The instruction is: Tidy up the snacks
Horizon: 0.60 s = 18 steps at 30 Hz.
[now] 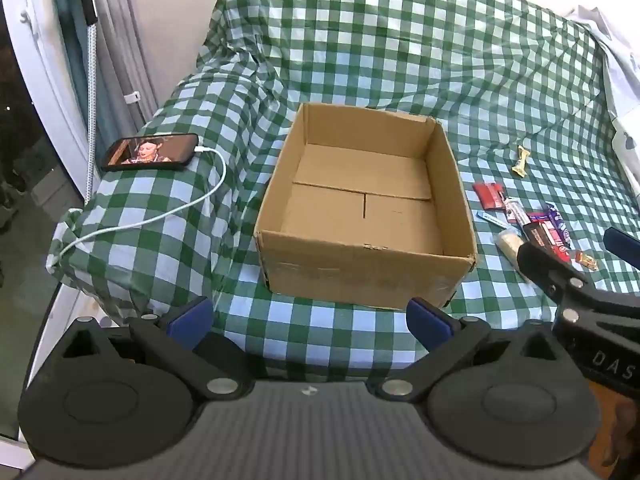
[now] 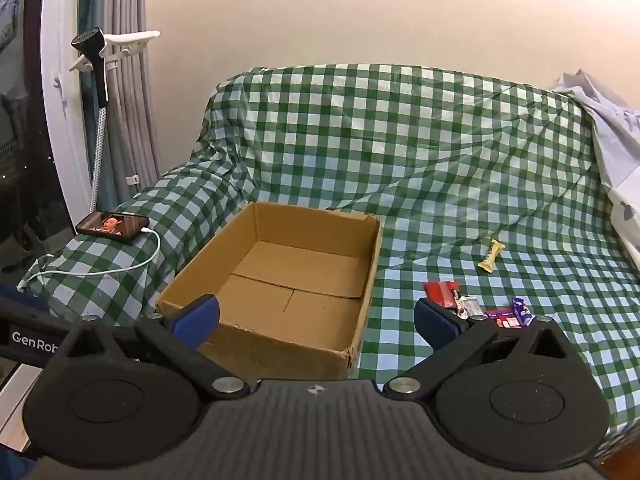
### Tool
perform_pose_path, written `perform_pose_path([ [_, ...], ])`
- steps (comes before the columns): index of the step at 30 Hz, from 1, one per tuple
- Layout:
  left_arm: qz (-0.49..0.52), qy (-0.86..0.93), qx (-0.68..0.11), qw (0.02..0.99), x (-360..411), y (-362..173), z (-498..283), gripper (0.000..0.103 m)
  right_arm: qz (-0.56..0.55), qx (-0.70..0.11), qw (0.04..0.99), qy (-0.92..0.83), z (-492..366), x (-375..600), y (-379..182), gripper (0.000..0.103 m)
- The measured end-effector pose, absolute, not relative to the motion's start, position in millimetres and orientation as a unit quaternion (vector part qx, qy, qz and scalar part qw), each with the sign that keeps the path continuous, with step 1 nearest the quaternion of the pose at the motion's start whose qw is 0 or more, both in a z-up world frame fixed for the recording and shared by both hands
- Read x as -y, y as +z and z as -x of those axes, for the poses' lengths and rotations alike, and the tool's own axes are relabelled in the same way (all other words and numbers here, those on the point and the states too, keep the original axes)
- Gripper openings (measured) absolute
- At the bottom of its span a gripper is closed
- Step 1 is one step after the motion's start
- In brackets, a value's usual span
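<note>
An open cardboard box (image 1: pixel 280 184) (image 2: pixel 192 280) with nothing inside sits on a green-checked cloth. To its right lie several small snacks: a red packet (image 1: pixel 488 194) (image 2: pixel 439 292), a purple wrapper (image 1: pixel 558 220) (image 2: pixel 520 309), a pale wrapped roll (image 1: pixel 508 242) and, further back, a yellow wrapped candy (image 1: pixel 521 161) (image 2: pixel 492 261). My left gripper (image 1: pixel 310 318) is open, hovering just before the box's near wall. My right gripper (image 2: pixel 316 320) is open too, above the box's near right corner; it also shows at the right edge of the left wrist view as the right gripper (image 1: pixel 576 254), over the snacks.
A phone (image 1: pixel 150 152) (image 2: pixel 113 227) with a lit screen lies on the covered armrest at left, a white cable (image 1: pixel 160 212) trailing from it. Curtains and a steamer stand (image 2: pixel 94 64) are at far left. A white sheet (image 2: pixel 616 128) bunches at right.
</note>
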<state>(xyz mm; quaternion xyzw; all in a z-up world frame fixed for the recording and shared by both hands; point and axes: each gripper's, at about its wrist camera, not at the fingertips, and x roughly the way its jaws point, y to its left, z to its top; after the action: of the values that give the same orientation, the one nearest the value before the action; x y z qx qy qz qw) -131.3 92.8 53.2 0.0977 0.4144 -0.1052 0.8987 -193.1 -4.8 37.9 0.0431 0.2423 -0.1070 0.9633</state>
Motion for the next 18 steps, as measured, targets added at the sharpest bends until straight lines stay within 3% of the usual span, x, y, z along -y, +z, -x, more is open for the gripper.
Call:
perform_pose_path([
  [18, -0.092, -0.101, -0.430, 0.893, -110.0, 45.2, 101.0, 0.103, -0.042, -0.268, 0.958, -0.096, 171.7, 16.4, 33.1, 0.103],
])
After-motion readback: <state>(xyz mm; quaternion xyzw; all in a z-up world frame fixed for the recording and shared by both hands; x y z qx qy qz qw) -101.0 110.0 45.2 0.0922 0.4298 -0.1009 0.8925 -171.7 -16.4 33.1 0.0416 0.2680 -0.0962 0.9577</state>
